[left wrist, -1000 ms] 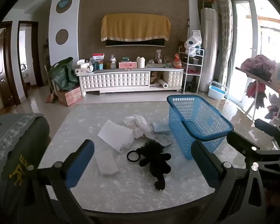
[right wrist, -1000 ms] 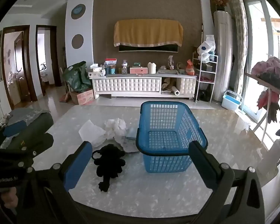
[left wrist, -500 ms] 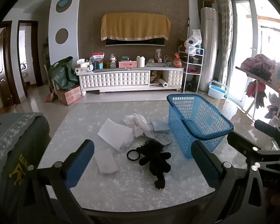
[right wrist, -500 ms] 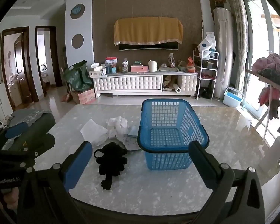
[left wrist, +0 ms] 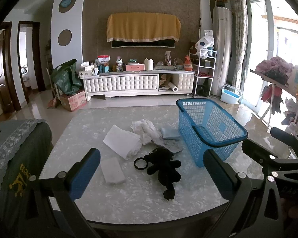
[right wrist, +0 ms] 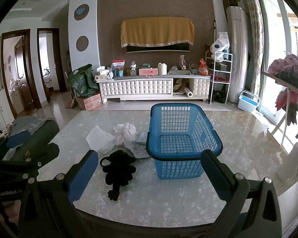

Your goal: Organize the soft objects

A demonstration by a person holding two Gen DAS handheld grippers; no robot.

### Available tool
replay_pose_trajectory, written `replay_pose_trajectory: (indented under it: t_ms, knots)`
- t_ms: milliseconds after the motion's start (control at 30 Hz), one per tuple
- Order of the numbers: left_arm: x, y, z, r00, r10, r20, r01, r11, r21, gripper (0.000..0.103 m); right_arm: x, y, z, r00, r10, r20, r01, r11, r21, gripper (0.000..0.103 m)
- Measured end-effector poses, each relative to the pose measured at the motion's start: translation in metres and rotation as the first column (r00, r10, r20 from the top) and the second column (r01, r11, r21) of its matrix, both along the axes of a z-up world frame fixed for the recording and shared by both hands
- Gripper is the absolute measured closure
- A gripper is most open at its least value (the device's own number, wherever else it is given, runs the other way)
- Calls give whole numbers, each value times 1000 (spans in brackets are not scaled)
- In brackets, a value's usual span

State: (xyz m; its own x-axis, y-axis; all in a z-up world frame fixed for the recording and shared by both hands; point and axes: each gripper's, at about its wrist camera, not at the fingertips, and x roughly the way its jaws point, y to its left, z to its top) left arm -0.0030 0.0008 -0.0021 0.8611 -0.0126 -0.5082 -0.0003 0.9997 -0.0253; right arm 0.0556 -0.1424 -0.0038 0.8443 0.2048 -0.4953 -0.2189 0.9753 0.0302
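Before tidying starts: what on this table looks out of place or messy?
Nothing is damaged or spilled. The blue basket stands upright and empty, while the black plush toy, crumpled white cloth and folded white cloths lie loose on the table beside it.

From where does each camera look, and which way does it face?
Left wrist: sits on the left gripper, faces the table and TV wall; the right gripper shows at right.
Right wrist: sits on the right gripper, faces the basket; the left gripper shows at left.
Shared: basket, black plush, cloths.
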Motion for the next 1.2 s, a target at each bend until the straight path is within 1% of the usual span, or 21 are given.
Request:
replay_pose_trajectory:
  t_ms: [567,700,1200]
  knots:
    - [-2,-1,-2,1000,-3,1,3,1000,2,0,1,0,-1,1000,-3,-1,3,1000,-5,0]
    - [-1,-2,-2,1000,2,-3,-2,1000,8,0,0,0,-4,1000,-9,0,9,1000,-21,0]
    - [2,-4,-3,1000,-22,-1,22,1000,16,0,2,-4,-5,1000,-6,-21,5,1000,-14,0]
